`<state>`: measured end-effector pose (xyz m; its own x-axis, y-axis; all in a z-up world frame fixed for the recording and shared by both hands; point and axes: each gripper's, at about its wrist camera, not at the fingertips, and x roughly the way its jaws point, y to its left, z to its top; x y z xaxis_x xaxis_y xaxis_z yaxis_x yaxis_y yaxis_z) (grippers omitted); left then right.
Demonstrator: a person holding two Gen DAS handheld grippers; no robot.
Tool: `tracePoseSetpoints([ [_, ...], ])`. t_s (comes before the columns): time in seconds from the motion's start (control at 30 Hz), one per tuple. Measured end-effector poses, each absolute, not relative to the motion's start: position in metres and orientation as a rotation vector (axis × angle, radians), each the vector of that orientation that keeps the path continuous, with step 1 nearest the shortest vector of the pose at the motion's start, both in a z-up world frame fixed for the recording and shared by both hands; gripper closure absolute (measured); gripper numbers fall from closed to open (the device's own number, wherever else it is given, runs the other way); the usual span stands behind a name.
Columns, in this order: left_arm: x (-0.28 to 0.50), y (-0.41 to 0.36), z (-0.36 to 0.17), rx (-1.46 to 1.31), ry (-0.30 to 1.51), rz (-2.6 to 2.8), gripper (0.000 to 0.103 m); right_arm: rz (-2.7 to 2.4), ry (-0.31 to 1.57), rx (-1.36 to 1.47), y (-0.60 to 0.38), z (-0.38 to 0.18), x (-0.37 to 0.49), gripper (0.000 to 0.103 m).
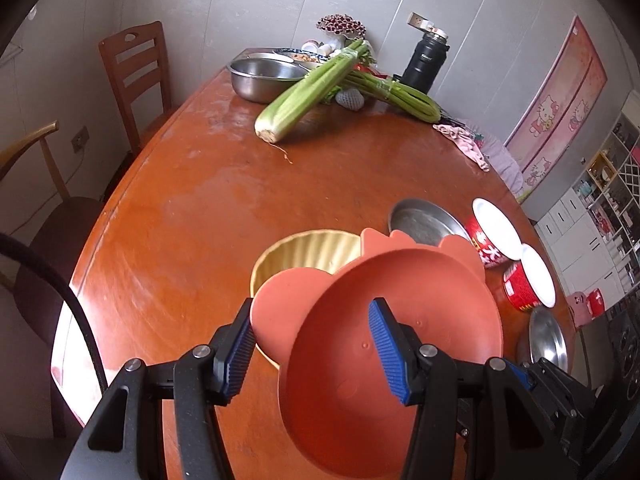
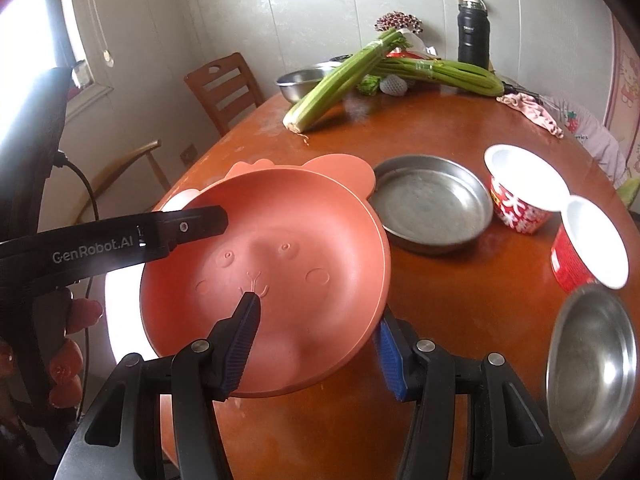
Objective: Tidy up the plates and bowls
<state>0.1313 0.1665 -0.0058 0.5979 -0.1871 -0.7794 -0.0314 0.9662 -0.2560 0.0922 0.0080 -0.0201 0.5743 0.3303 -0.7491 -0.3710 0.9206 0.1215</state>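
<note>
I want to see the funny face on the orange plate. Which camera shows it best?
The right wrist view: the orange plate tilts toward it, showing eyes, cheeks and whiskers. The left wrist view shows the plate too, but its face is barely visible.

My left gripper (image 1: 312, 344) points steeply down, its pads clamped across the rim of the salmon plate (image 1: 400, 320), one pad (image 1: 386, 350) inside, the other outside its ear. My right gripper (image 2: 320, 340) tilts down likewise, pinching the opposite rim between its pads. My left hand (image 2: 68, 344) wraps that gripper's handle, fingertips showing.
</note>
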Motion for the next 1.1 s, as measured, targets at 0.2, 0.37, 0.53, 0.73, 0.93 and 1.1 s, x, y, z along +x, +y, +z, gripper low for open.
tracePoseSetpoints([
  [0.2, 0.159, 0.177, -0.014, -0.253, 0.957, -0.087, 0.048, 0.403, 0.871, -0.043, 0.024, -0.022, 0.108, 0.046],
  [0.37, 0.173, 0.179, -0.022, -0.238, 0.979, -0.088, 0.048, 0.397, 0.892, -0.036, 0.030, -0.028, 0.117, 0.046],
  [0.53, 0.180, 0.183, -0.027, -0.241, 0.988, -0.095, 0.048, 0.405, 0.910, -0.027, 0.033, -0.032, 0.122, 0.046],
  [0.73, 0.188, 0.184, -0.030, -0.241, 0.993, -0.101, 0.048, 0.421, 0.934, -0.032, 0.037, -0.036, 0.124, 0.046],
  [0.93, 0.199, 0.180, -0.032, -0.232, 0.994, -0.117, 0.048, 0.423, 0.950, -0.033, 0.038, -0.040, 0.127, 0.046],
  [1.1, 0.208, 0.175, -0.037, -0.229, 1.003, -0.134, 0.045, 0.421, 0.964, -0.021, 0.037, -0.042, 0.130, 0.045],
])
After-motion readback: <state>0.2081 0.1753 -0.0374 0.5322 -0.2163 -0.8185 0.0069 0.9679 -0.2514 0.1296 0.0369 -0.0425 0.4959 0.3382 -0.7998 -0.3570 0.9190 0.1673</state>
